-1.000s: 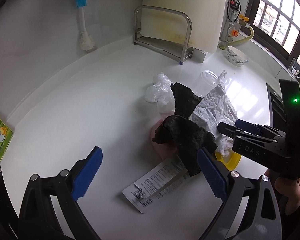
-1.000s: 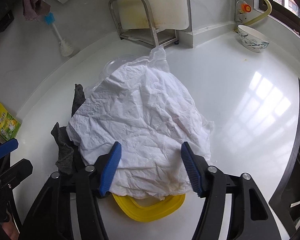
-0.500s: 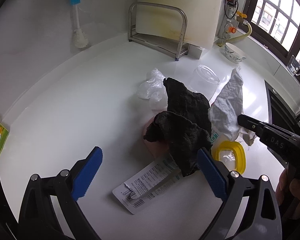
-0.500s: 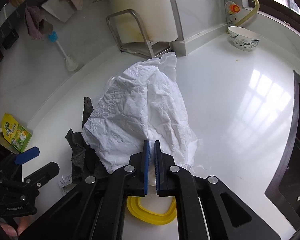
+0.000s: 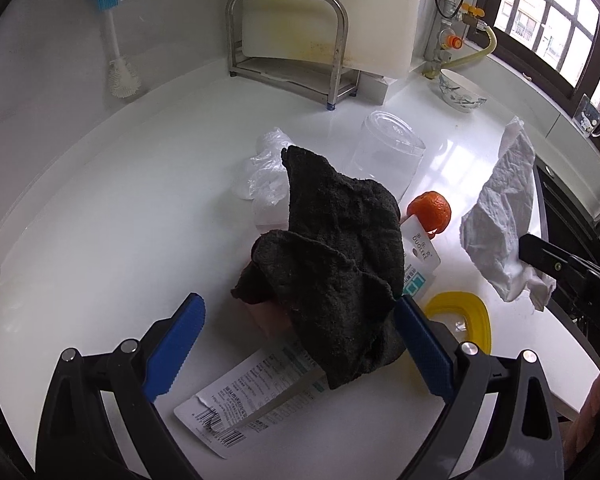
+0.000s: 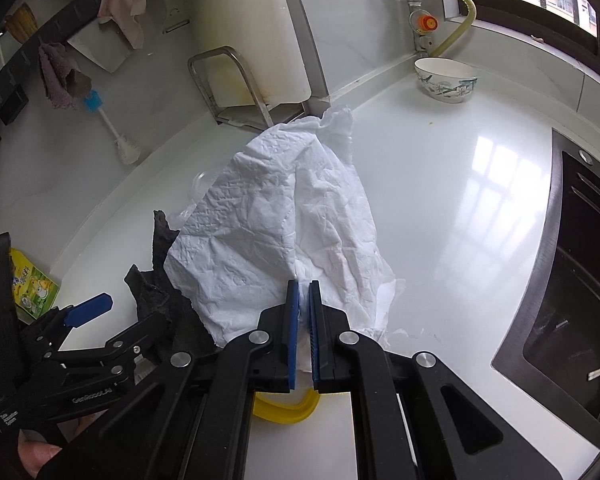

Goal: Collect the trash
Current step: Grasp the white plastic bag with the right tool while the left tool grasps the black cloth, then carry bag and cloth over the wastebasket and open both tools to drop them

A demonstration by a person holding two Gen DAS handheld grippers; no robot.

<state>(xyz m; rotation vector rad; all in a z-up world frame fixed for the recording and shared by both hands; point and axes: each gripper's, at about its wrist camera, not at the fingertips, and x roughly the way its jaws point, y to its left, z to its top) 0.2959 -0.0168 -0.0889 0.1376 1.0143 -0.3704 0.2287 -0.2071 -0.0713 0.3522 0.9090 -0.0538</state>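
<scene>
Evidently, the crumpled white paper towel (image 6: 284, 232) is pinched by one edge in the right hand-held gripper (image 6: 303, 292) and held clear above the bench (image 6: 452, 184) for carrying off, while the left hand-held gripper (image 5: 300, 344) is kept spread near the dark cloth (image 5: 336, 256).

The right gripper (image 6: 303, 292) is pinched closed; the left gripper (image 5: 296, 344) is spread wide.

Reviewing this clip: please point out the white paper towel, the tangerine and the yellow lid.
white paper towel (image 6: 284, 216), right wrist view: middle of the crumpled sheet, above the fingers.
tangerine (image 5: 430, 209), left wrist view: centre of the orange peel.
yellow lid (image 5: 480, 314), left wrist view: its right-hand rim.
</scene>
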